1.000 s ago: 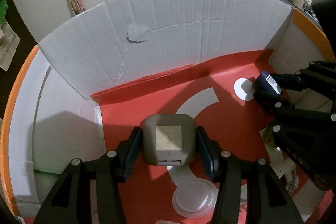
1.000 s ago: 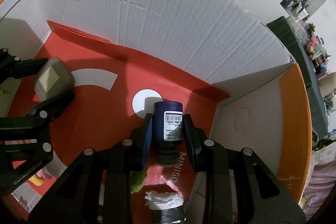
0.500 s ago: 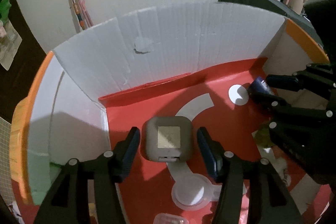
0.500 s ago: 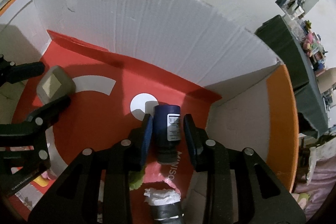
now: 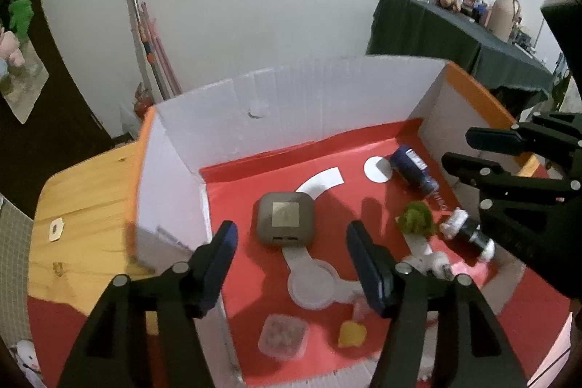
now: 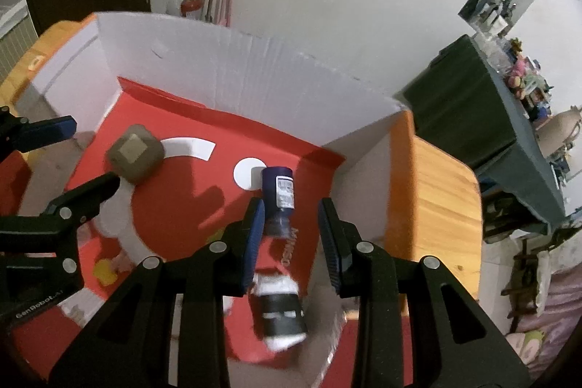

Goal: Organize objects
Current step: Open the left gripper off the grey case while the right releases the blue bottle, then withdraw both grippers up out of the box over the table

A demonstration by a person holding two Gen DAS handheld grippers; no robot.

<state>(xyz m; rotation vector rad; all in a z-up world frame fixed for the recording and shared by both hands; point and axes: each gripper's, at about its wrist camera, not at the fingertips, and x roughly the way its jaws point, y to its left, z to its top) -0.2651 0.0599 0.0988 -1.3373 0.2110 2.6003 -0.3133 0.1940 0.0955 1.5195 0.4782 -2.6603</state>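
Apparently the step in hand is to leave the two things in the cardboard box (image 5: 309,104) and take both claws out of it. To do it well, I would lift each claw straight up, so that no finger catches a box wall or pushes a thing that already lies in place.

The left claw (image 5: 291,230) is opening and nothing is between its pads; the grey case (image 5: 285,222) lies flat on the red floor, near the middle, toward the left wall. The right claw (image 6: 291,204) has its pads a little apart and grips nothing.

The blue bottle (image 6: 278,191) lies on its side in the far right corner, touching the white dot. Its long axis runs about along the right wall: base toward the far wall, cap toward the near edge.
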